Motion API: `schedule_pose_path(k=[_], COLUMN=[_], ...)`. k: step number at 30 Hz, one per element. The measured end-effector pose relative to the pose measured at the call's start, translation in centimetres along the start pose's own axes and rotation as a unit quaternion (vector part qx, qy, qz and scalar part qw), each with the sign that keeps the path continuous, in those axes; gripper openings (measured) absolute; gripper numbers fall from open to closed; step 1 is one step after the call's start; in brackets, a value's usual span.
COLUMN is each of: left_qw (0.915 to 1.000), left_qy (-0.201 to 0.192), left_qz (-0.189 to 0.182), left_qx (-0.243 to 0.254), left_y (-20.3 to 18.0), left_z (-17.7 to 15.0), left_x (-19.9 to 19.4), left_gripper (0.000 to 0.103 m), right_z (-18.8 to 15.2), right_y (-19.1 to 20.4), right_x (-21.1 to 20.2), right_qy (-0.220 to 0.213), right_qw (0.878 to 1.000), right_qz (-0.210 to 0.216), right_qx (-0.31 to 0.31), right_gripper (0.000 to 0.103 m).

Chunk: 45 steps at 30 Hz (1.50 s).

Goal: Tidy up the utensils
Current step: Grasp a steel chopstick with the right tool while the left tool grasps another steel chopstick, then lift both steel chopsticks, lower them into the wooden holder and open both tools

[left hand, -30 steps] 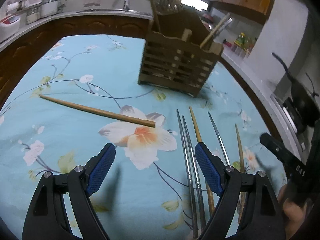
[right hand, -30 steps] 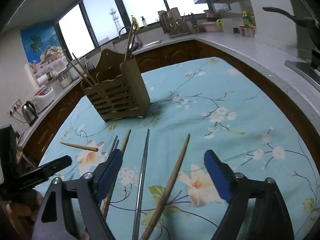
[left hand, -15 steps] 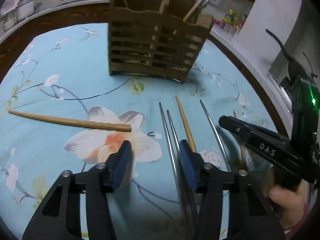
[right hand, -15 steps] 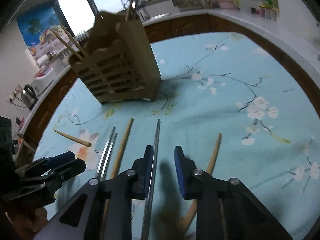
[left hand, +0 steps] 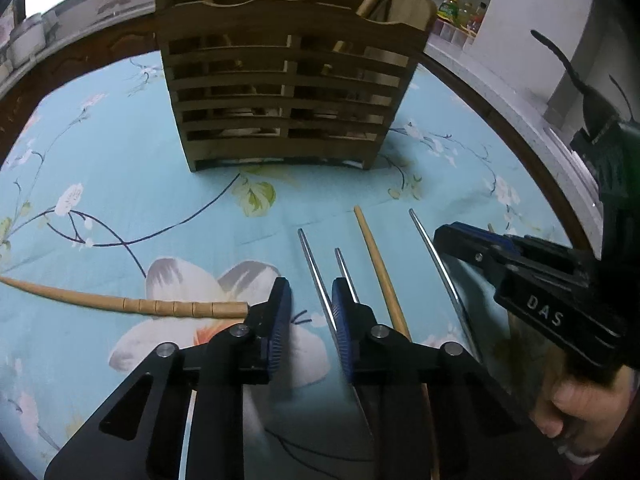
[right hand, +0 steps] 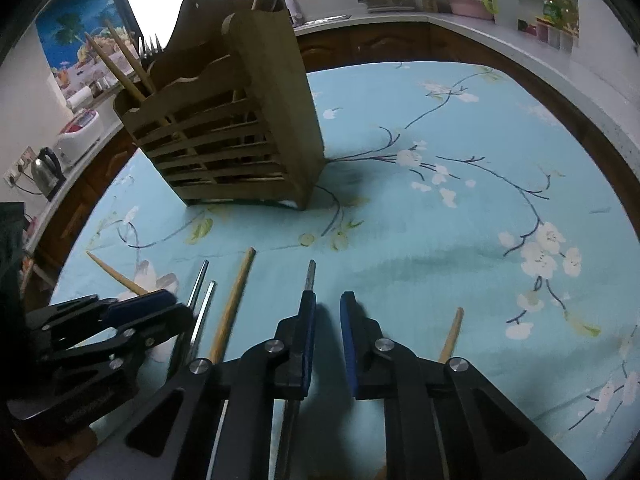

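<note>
A slatted wooden utensil holder (left hand: 280, 92) (right hand: 224, 148) with chopsticks in it stands on the floral blue tablecloth (left hand: 120, 160). In front of it lie two metal chopsticks (left hand: 316, 272) (right hand: 200, 292), a wooden chopstick (left hand: 380, 272) (right hand: 234, 300), a single metal chopstick (left hand: 436, 256) (right hand: 310, 276) and another wooden one (right hand: 452, 332). A ridged wooden chopstick (left hand: 120, 302) lies crosswise at the left. My left gripper (left hand: 310, 316) is closing, low over the metal pair; one runs along its right pad, unpinched. My right gripper (right hand: 327, 328) is closing too, its narrow gap empty, the single metal chopstick under its left finger.
A person's hand (left hand: 580, 408) holds the right gripper (left hand: 460, 240), close beside the left one. Brown cabinets and a counter ring the table, with a kettle (right hand: 46, 168), bottles (right hand: 556, 8) and a pan handle (left hand: 560, 60).
Both grippers have moved forward and down toward the chopsticks and the holder. Their jaws have gone from wide apart to a narrow gap.
</note>
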<state>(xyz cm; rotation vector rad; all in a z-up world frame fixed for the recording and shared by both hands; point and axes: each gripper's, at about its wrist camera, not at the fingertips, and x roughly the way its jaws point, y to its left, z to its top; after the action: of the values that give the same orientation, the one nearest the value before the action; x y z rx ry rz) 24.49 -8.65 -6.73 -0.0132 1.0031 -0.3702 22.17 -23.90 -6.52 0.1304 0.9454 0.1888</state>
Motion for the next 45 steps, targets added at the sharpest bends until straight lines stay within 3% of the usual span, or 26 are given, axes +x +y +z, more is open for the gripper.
schedule_pose_path(k=[6,13,16,22,29,36,45], left_qw=[0.9999,0.9996,0.9989,0.9990,0.9980,0.9893,0.9793], left_qy=[0.005,0.006,-0.001,-0.003,-0.059,-0.139,-0.197], left_qz=[-0.015,0.006,0.019,0.015,-0.017,-0.043,-0.047], left_qx=[-0.001,0.027,0.044,0.042,0.012,-0.008,-0.014], left_y=[0.8,-0.7,-1.3,-1.4,-0.5,0.1,0.9], left_z=[-0.1,0.5,0.4,0.2,0.0,0.2,0.2], left_x=[-0.2,0.3,0.4,-0.4,-6.6,-14.8,-20.4], left_gripper=[0.015,0.013,0.007,0.004,0.004,0.004,0.004], right_z=[0.1,0.2,0.1,-0.1,0.5,1.8,3.5], right_y=[1.2,2.9,3.2,2.5,1.6,2.1,3.4], right_x=[0.3,1.6,1.7,0.9,-5.3,-12.5,-17.8], right_qy=[0.003,0.009,0.008,0.006,-0.052,-0.127,-0.195], right_qw=[1.000,0.997,0.996,0.999,0.998,0.990,0.979], right_qz=[0.006,-0.031,-0.043,-0.015,0.027,0.056,0.067], right_qx=[-0.014,-0.064,-0.077,-0.042,-0.005,0.001,-0.012], right_gripper=[0.013,0.013,0.008,0.005,0.004,0.004,0.004])
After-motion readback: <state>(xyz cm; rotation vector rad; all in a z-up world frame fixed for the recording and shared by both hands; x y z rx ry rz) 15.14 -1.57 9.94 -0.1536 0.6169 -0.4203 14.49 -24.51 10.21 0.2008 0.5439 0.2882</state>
